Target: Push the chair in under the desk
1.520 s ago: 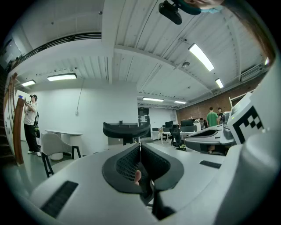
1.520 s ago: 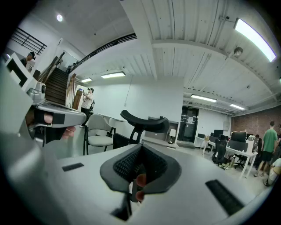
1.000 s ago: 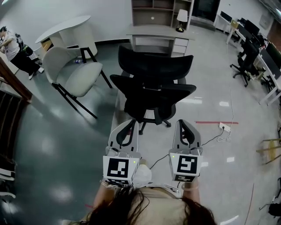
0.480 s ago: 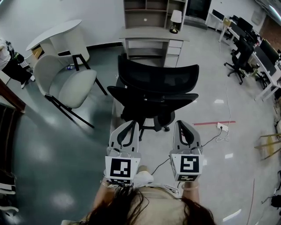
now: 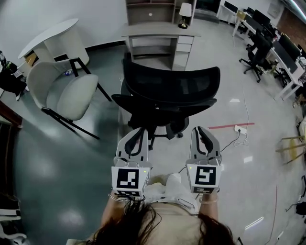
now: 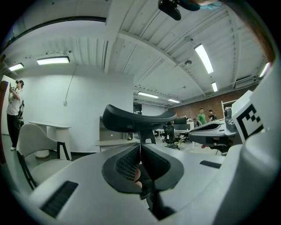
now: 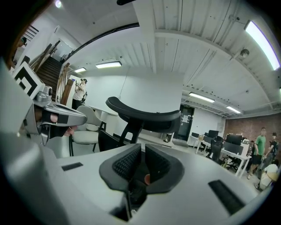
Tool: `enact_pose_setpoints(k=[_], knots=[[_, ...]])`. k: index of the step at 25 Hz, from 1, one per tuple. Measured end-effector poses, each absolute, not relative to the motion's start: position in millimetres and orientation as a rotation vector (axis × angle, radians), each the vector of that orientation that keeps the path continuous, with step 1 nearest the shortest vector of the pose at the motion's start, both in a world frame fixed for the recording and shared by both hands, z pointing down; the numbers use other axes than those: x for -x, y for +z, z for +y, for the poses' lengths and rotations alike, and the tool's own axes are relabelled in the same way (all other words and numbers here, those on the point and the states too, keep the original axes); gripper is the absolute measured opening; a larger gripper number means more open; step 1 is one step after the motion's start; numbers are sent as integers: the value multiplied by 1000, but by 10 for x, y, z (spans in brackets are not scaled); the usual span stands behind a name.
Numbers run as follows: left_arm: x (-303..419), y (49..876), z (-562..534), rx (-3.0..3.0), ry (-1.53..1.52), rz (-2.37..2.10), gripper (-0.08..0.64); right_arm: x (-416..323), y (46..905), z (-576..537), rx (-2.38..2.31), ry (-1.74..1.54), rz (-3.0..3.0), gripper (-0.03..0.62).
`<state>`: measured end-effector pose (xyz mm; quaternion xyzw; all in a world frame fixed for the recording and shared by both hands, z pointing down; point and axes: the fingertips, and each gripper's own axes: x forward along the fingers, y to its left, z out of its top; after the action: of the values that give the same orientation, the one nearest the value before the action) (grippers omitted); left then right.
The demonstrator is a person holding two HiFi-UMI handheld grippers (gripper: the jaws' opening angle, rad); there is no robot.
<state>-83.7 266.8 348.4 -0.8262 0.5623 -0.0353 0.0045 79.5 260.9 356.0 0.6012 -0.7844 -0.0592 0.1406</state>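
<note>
From above, the head view laid the room out: the black chair (image 5: 167,91) stood with its back to the person, facing the desk (image 5: 160,31) but not under it, with a strip of bare floor between them. The left gripper (image 5: 137,136) and right gripper (image 5: 201,134) were held side by side just behind the backrest; whether either touched it I couldn't tell from there. A lamp (image 5: 185,10) sat on the desk's right end and a white armchair (image 5: 62,91) stood off to the left. The gripper views gave what the top-down one couldn't: each pair of jaws was closed together with nothing between them, and beyond them the chair's curved headrest (image 6: 138,121) rose against the ceiling. They also caught a person in green (image 6: 201,116) by the far desks, and only the right gripper view showed a staircase (image 7: 50,72)
</note>
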Motion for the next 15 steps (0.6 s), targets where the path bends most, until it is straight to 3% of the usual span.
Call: enact_pose_setpoints(k=[9,15], knots=[[937,3527,2315,2562,-140,1782,15,-916,3646,2267,-1759,-162,-2206,34],[971,3561,2027,2519,-146,1785,17,-907,3692,1972,-1718,-158,-2224,91]])
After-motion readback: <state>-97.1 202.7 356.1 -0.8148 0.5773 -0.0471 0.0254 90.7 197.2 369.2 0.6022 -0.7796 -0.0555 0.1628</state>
